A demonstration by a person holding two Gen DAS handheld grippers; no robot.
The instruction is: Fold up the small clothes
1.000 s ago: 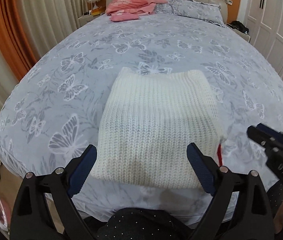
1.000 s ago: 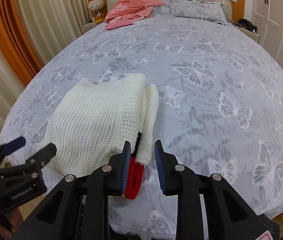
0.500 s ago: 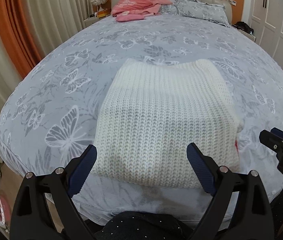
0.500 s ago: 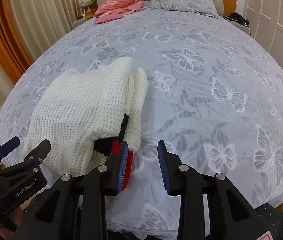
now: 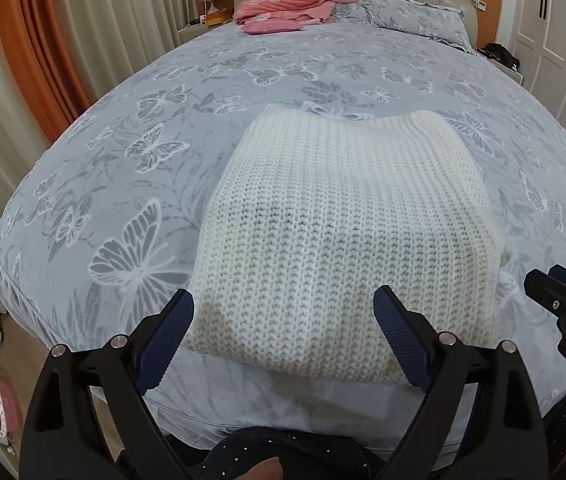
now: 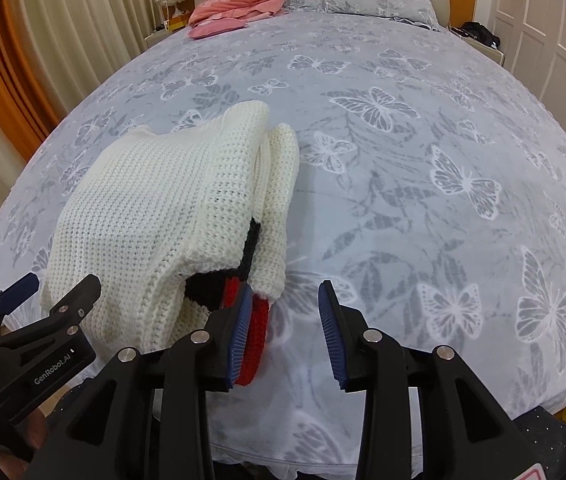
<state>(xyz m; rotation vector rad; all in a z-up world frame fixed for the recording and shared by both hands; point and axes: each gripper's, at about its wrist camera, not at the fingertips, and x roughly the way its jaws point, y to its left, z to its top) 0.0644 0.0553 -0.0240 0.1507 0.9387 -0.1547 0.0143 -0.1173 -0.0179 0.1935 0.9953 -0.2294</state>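
Left claw (image 5: 283, 332) at the foot of the bed, fingers spread wide, gripping nothing; its blue pads (image 5: 167, 330) straddle the near hem of the folded white knit sweater (image 5: 343, 232). Right claw (image 6: 285, 330) beside it, moderately open and empty; its left pad sits against a red knit edge (image 6: 257, 336) poking out under the sweater's right side.

Sweater lies near the foot edge of the butterfly-print bedspread (image 6: 423, 152), near hem close to the mattress drop-off. Layers stacked at the right side, black and red showing between them; one white sleeve (image 6: 279, 208) runs along that edge.

Right of the sweater: broad bare bedspread. Beyond it: open cover up to the pillows (image 5: 411, 16). Pink garments (image 5: 291, 4) heaped at the headboard, well apart.
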